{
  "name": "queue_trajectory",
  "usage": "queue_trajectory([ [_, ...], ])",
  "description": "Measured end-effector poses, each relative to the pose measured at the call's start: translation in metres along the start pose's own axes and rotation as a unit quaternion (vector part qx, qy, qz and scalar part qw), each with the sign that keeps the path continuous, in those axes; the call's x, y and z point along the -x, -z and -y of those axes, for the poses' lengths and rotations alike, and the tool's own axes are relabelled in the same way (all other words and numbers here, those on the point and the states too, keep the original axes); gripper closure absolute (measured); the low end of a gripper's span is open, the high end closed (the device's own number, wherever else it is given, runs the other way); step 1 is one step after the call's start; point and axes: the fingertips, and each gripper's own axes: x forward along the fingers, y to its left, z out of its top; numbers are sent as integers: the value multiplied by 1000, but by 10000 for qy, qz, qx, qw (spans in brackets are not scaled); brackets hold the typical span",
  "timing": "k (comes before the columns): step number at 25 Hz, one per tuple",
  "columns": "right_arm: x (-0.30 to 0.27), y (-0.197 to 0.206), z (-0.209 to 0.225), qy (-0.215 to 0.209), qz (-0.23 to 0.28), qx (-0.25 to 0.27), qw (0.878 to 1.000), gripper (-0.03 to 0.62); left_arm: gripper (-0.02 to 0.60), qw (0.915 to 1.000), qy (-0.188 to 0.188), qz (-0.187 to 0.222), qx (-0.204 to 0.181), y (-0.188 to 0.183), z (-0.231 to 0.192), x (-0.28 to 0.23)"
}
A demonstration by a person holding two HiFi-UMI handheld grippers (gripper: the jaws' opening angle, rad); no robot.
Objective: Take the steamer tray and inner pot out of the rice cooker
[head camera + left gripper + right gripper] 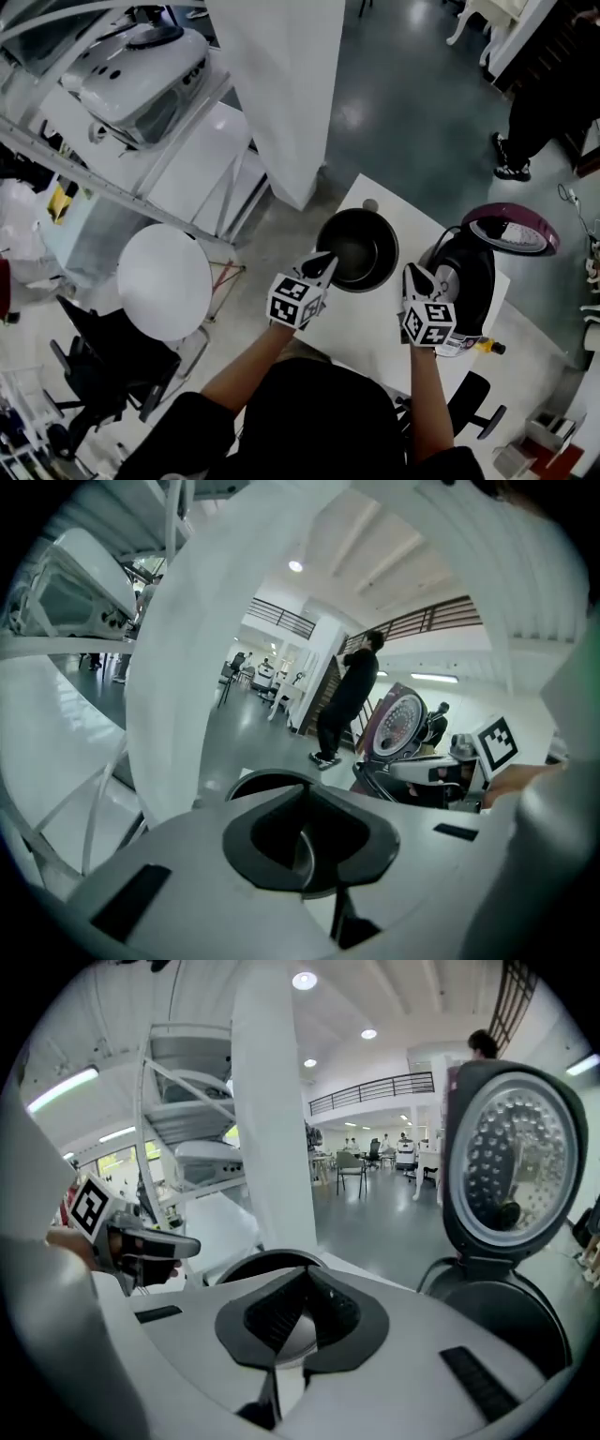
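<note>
Counted one inner pot [357,251], dark and round, standing upright on the white table [367,330], outside the cooker and just to its left. Counted one rice cooker [472,281] on the same table, black-bodied, with its one lid [512,228] swung up and open (purple outside, a dimpled silver plate inside). Counted two sets of tongs, each with one marker cube. Saw the left tongs [304,794] closed tip to tip with nothing caught between them, poised at the pot's left rim in the head view; could not tell whether touching it. Saw the right tongs [305,1274] likewise pressed together and empty, placed between pot and cooker.

Around the table: one broad white column [281,84] rising just past the far edge, one round white top [164,281] off to the left, one white machine [141,66] on a rack at the upper left, one dark chair [103,361] lower left. Spotted one person [539,112] in dark clothes standing well beyond the cooker on the grey floor. Stood in the way of the pot: only the two tong tips, one at each side.
</note>
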Motion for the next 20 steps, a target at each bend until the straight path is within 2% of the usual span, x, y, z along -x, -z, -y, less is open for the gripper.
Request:
queue_trajectory([
  [4,80,21,1,7,261,-230,9994,591,571,9997,39,227,-96,9,52,34],
  [8,161,43,12,292,593,-397,9970,592,575,9984,118,427,-364,18,109,65],
  [12,244,68,26,479,889,-366,9942,592,577,9946,-297,735,-664,41,168,97],
  [16,326,109,31,622,1120,-346,9911,592,577,9908,-339,1092,-726,72,239,134],
  [18,363,135,35,690,1152,-366,9903,592,577,9862,-274,1326,-958,86,277,154],
  [20,396,161,37,695,1167,-384,9900,592,577,9836,-192,1394,-1127,106,312,171],
])
